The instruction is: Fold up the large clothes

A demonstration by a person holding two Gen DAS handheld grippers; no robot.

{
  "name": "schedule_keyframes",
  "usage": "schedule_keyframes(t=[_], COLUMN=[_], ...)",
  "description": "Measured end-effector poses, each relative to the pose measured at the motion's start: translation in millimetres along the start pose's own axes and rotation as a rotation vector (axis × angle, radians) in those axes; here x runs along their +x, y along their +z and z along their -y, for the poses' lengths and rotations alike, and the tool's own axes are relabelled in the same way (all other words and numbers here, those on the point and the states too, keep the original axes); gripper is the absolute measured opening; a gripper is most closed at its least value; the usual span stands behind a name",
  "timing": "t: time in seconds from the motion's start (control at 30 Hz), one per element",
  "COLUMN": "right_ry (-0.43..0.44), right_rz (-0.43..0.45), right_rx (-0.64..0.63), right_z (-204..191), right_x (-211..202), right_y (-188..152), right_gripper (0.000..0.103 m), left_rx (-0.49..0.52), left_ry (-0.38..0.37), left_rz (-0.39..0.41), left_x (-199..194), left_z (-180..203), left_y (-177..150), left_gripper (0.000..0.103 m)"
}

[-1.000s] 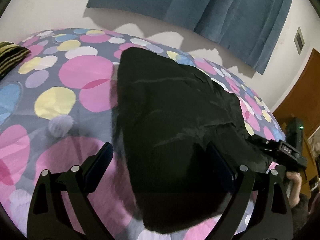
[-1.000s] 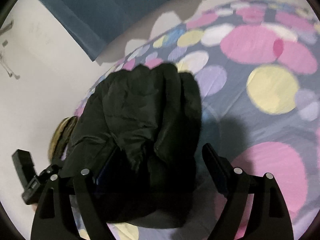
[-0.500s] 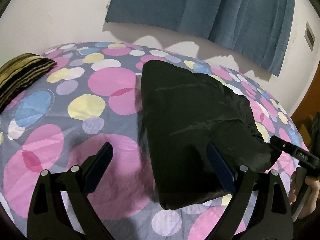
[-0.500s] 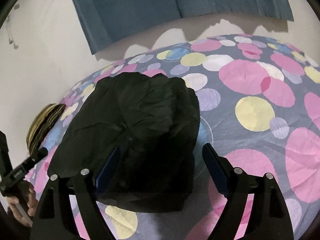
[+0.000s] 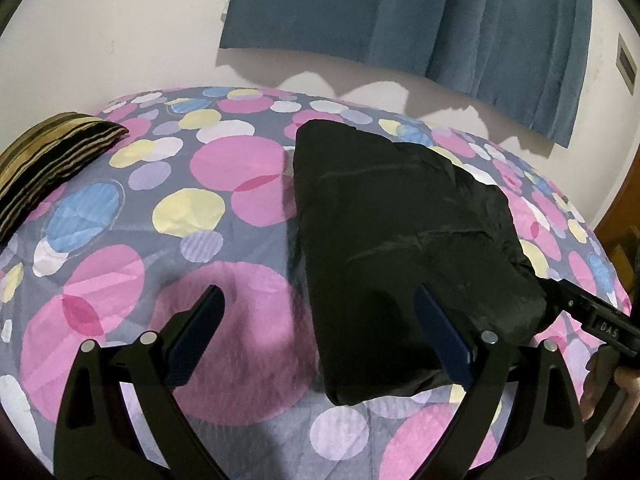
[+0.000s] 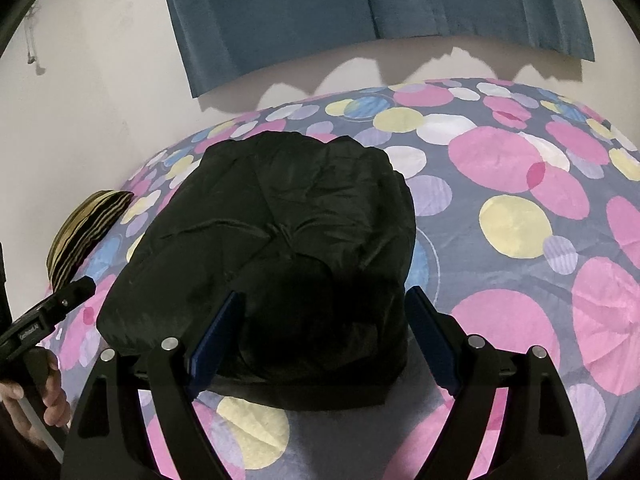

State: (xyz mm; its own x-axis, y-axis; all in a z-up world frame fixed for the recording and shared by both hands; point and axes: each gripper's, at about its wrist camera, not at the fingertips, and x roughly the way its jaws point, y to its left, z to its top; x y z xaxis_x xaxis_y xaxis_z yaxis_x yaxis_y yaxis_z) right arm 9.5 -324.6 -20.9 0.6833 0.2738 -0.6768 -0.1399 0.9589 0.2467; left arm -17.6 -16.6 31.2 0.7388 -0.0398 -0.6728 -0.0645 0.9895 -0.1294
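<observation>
Change since earlier frames: both grippers have drawn back and up from the black garment, so more of the bedspread shows around it; the garment itself lies as it did.
Black garment: folded into a compact, puffy bundle, resting on the bedspread near the bed's middle; seen from the right wrist it sits directly ahead.
Left gripper: fingers spread wide, nothing between them; the right finger overlaps the bundle's near edge in the view, contact cannot be told.
Right gripper: fingers apart, framing the bundle's near end; whether they touch the cloth cannot be told.
Bedspread: grey, printed with pink, yellow, blue and white circles.
Striped cushion: brown and black, at the bed's left edge, well apart from the garment.
Curtain: blue, hanging on the wall behind the bed.
Person's hand: gripping the left gripper's handle, lower left of the right wrist view.
</observation>
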Motion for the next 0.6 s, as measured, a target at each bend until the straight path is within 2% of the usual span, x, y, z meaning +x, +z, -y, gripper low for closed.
schedule_keyframes(t=[0.6], right_ry=[-0.017], right_rz=[-0.004], right_rx=[-0.001], right_z=[3.7], right_x=[-3.5], right_y=[-4.7], right_gripper=[0.083], left_rx=[0.0], left_ry=[0.017], left_rz=[0.01], left_x=[-5.0], left_z=[-0.3], left_y=[-1.7], left_gripper=[0.095])
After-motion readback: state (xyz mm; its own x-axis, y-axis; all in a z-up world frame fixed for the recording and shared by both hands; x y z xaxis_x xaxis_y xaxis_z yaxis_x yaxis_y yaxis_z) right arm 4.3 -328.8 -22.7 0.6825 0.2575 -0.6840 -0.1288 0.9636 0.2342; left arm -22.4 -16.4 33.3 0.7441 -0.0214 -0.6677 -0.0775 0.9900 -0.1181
